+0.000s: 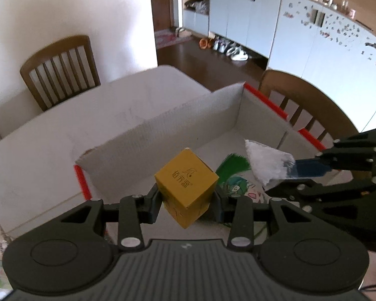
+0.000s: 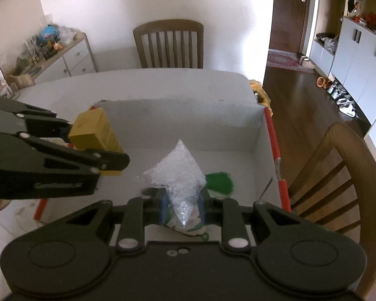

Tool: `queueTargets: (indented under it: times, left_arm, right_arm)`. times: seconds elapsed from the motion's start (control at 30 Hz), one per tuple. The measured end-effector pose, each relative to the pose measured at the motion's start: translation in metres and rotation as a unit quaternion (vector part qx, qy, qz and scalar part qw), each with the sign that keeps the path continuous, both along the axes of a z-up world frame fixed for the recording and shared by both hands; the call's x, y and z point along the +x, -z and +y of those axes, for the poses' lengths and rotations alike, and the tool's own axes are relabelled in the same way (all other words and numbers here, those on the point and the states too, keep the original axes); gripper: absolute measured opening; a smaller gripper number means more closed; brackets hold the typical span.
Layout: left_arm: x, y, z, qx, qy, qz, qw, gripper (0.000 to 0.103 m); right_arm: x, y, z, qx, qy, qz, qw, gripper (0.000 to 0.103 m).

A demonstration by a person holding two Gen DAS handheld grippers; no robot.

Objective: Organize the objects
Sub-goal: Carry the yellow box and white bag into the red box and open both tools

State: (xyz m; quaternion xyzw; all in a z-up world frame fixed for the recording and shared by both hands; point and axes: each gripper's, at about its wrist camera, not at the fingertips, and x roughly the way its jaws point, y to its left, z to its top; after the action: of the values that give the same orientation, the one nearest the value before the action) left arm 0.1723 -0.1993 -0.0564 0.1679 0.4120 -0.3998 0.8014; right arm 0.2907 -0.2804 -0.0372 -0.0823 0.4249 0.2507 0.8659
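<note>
The yellow box (image 1: 186, 184) bears three dark printed Chinese characters, seemingly 佰齐源, under a small leaf-like logo; nothing else is legible.

Bright daylight, washed-out walls, slight motion blur, fisheye-bent edges

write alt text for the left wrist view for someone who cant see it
The left gripper holds a yellow carton above an open white cardboard box with red-taped edges. From the right, the right gripper brings in a clear bag of white granules; a green illustrated packet already lies inside.
</note>
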Motion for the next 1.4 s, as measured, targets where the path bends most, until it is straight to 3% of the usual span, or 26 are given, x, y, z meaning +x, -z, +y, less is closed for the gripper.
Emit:
queueTargets:
  times: [0.43,0.87,1.1,1.3,1.4]
  left_arm:
    - [0.017,0.040,-0.031,0.065,-0.002,0.006,0.9978,0.040]
    - [0.021,0.070,-0.035,0.104,-0.009,0.052,0.9931,0.040]
    - [0.021,0.070,-0.028,0.104,-0.015,0.063,0.9925,0.041]
    - [0.018,0.059,-0.014,0.086,-0.021,0.049,0.9949,0.056]
    - [0.015,0.052,-0.007,0.076,-0.023,0.043,0.9959,0.056]
  right_arm:
    - [0.022,0.032,0.002,-0.033,-0.005,0.027,0.999,0.022]
    - [0.020,0.055,-0.002,-0.042,-0.016,0.049,0.998,0.026]
    - [0.018,0.057,-0.005,-0.038,-0.012,0.051,0.998,0.031]
    - [0.017,0.050,-0.011,-0.025,-0.007,0.051,0.998,0.036]
    - [0.013,0.043,-0.013,-0.020,-0.009,0.047,0.999,0.036]
